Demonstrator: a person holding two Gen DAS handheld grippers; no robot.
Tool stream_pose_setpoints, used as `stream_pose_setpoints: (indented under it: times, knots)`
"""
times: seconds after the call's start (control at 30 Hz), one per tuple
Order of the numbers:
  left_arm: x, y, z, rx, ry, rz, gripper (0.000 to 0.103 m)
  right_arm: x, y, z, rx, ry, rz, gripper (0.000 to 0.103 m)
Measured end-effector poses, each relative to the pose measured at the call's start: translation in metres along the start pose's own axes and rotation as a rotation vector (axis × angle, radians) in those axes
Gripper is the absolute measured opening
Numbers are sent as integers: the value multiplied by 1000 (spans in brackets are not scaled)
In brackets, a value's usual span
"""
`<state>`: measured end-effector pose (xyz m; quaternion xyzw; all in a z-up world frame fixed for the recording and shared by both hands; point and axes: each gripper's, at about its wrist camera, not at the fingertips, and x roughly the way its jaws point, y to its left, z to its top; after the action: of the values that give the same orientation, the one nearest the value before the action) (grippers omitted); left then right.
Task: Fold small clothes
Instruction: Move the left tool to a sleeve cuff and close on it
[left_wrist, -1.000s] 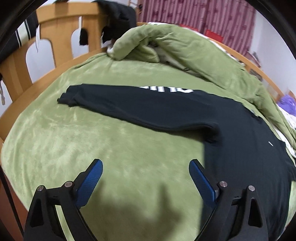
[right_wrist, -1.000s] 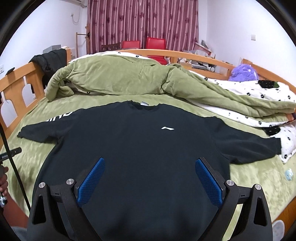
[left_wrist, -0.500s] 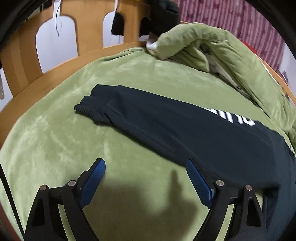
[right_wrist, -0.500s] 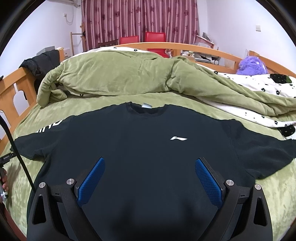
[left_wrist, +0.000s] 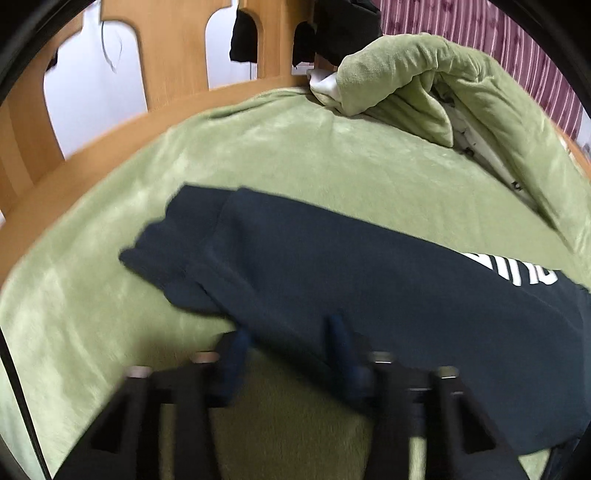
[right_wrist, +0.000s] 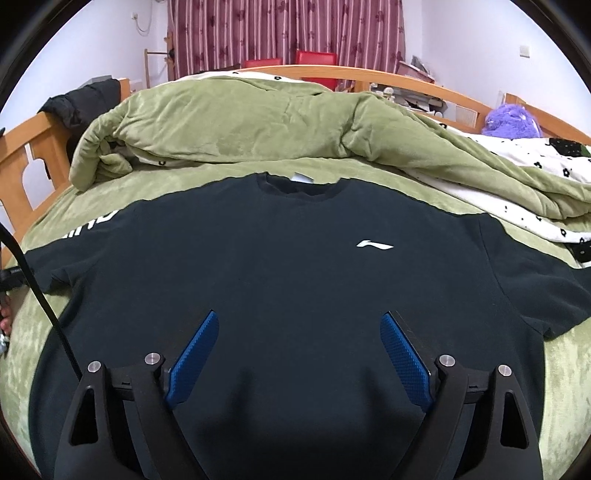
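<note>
You are working over a bed (right_wrist: 110, 192) covered in a green sheet, where a green quilt (right_wrist: 240, 125) is lying bunched along the far side. Only your right view is showing the whole black shirt (right_wrist: 280, 280) lying flat, front up, collar toward the quilt, both sleeves stretched outward. Your left view is showing only one sleeve (left_wrist: 303, 266), its cuff folded and white lettering near the shoulder, with the wooden bed rail (left_wrist: 92, 122) behind it. Your right tool (right_wrist: 299, 354) is hovering spread wide above the shirt's lower body. Your left tool (left_wrist: 288, 354) is blurring at the sleeve's near edge, fingers narrowed around it; I cannot tell whether they are pinching the cloth.
</note>
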<state>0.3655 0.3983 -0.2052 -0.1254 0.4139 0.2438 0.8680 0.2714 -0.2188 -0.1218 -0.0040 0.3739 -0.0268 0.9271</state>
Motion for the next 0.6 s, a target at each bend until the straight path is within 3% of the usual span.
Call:
stream_pose_setpoints:
  times: [0.1,0.37,0.6]
  knots:
    - [-13,-16,11,79,-27,39,8,-3,-11,-1,25,-4,0,88]
    - [-92,-84,26,167,-131,-16,7,-27,-36,7,86,-27,32,88]
    - [-162,-183,19,238,-176,-165,7,-61,-73,15,148,-103,53,88]
